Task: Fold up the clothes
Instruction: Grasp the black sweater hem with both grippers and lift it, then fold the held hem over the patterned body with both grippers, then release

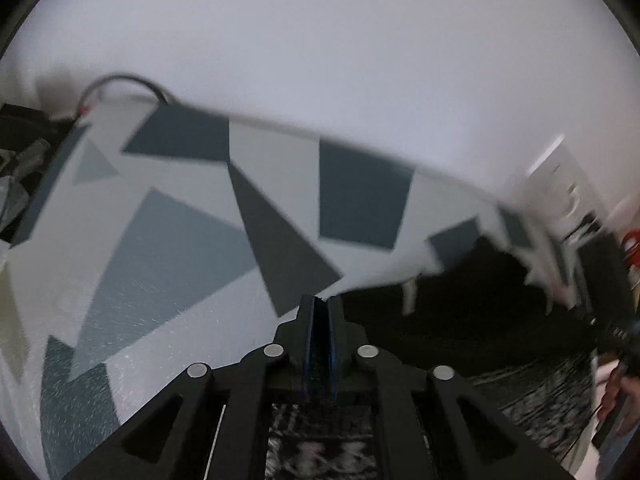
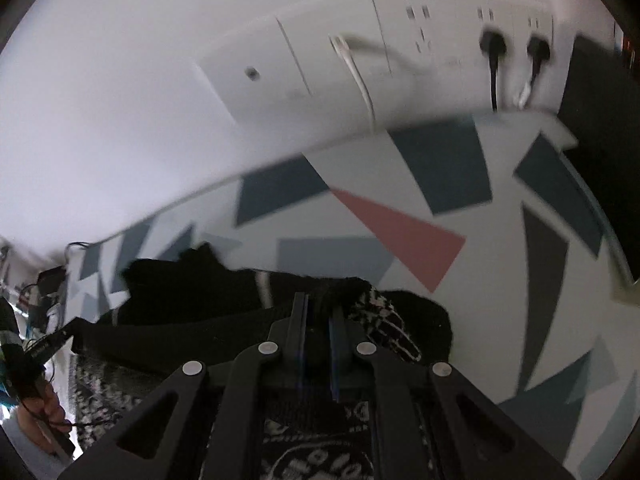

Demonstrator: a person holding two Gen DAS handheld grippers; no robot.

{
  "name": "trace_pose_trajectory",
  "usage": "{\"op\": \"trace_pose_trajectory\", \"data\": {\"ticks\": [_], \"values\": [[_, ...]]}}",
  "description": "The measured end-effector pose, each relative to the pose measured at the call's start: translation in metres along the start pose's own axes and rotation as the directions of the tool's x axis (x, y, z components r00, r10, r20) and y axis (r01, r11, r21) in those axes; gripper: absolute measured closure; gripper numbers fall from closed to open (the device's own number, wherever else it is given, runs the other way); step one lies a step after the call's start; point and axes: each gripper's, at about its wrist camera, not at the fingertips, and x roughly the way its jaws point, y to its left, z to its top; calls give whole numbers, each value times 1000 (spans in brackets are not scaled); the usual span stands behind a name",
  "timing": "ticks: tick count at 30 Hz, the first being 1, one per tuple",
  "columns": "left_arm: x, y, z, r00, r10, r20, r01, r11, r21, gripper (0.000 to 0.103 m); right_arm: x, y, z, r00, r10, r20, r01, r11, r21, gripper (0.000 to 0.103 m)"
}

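White wall fills the upper half of both views, above a pale table (image 1: 168, 184) patterned with grey and slate-blue shapes.

From your left wrist camera, your left gripper (image 1: 320, 308) points steeply down at the table's near edge. Its black jaws are nearly together, pinched on dark fabric that hangs beneath them. A black knitted garment with white patterning (image 1: 460, 320) spreads to the right, motion-blurred. Holding it by an edge probably lets you lay it flat for folding. A hand (image 1: 622, 396) shows at the far right edge.

From your right wrist camera, your right gripper (image 2: 318, 308) is likewise clamped on that garment, black knit bunched between the jaws and a black-and-white woven part lying just right of them. This view alone shows the garment heaped on the table ahead, a pink triangle (image 2: 404, 236) in the pattern, and a white wall socket strip (image 2: 400, 48) with plugged-in cables. Only the left view shows the table's bare left stretch.
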Motion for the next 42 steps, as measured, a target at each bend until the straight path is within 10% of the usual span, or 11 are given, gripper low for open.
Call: {"op": "trace_pose_trajectory", "data": {"ticks": [4,8,11,16,24,29,36,42], "values": [[-8,13,13,999,-29,-33,27,999,-45,71,-2,-20,3,995,99,-1,-98,988,117,87],[-47,19,30,998,-61,36,62,997,-37,68,-34,-47,13,972,214,92,-232,929,289,23],[-79,19,32,989,-88,116,91,996,-14,58,-56,-56,19,959,247,139,-280,905,321,22],[-71,-11,7,996,-70,50,62,986,158,58,-51,-8,7,996,88,-1,-88,996,-6,22],[-15,-47,-39,996,23,-82,6,944,330,58,-6,56,-32,987,-128,-98,80,918,-388,22],[-2,-40,-30,997,42,-66,-21,958,286,58,22,24,-28,979,-160,-128,119,952,-282,22],[-45,-19,-26,997,-12,-71,23,987,159,57,-28,-13,-34,992,103,-66,-102,995,21,21],[-107,29,-60,997,-56,-48,56,998,0,31,-87,-18,-88,1000,15,10,-14,992,-124,0]]}}
